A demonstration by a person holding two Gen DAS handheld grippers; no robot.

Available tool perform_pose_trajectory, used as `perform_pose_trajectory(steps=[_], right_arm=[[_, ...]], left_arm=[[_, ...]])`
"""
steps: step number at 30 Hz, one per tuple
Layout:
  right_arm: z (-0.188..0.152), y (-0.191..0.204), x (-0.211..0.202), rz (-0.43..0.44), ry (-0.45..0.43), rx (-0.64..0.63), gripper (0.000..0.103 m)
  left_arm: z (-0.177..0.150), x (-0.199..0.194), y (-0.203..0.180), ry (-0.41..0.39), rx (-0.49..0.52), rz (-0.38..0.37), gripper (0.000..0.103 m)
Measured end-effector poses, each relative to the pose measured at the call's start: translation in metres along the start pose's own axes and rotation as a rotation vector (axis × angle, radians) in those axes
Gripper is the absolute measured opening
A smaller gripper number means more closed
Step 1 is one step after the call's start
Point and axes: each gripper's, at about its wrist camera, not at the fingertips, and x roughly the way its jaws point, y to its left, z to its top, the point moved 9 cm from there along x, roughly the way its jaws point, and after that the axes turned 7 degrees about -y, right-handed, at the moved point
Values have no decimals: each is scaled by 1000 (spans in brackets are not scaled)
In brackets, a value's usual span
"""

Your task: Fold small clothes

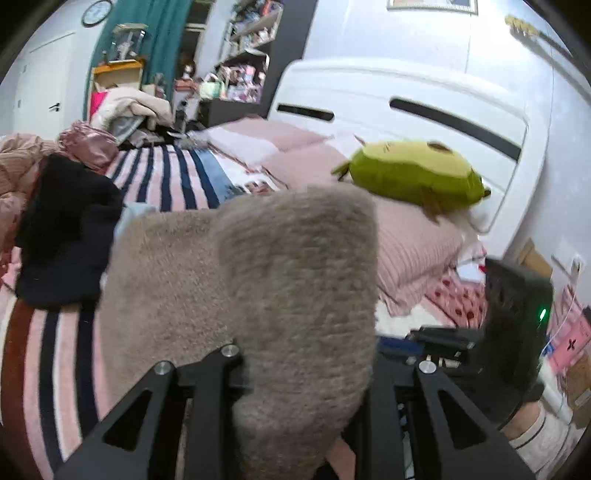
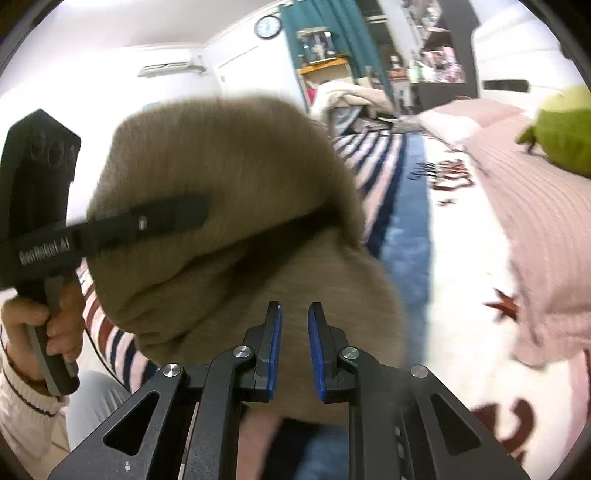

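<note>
So the left gripper (image 2: 199,214) has its jaws clenched on the fuzzy taupe garment (image 2: 229,177), lifting it just ahead of the right gripper (image 2: 294,325), whose jaws sit released and empty beneath the hanging fabric.

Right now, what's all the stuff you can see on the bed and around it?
fuzzy garment: one, grey-brown, lifted over the bed, draped on the left gripper
dark clothes: a pile, black and navy, left on the bed
striped blanket: one, pink, white and navy, covering the bed
plush toy: one, green, on the pink pillow
pink pillow: one, by the headboard
wall clock: one, white-faced, high on the wall
left gripper: black, shut on the fuzzy garment
right gripper: black, blue pads, open, holding nothing
</note>
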Motion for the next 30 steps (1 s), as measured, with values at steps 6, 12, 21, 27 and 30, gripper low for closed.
perform_pose_trajectory(steps=[6,12,21,27,30], right_arm=[[-3,-21,-11,-22,4,32,11],[2,-25,-18,-19,-8,51,11],[42,0,-30,37,-49,1,38],[50,47,11,173,30,28,70],[44,47,41,84,87,66,72]], left_arm=[[-21,22,-6,71,3,29,25],[-37,13,-28,116,8,-77,81],[-4,-85,6,-47,-41,-51,92],[-18,-111,75,-69,-126,74,92],[-34,-112,98,-60,-168,89,92]])
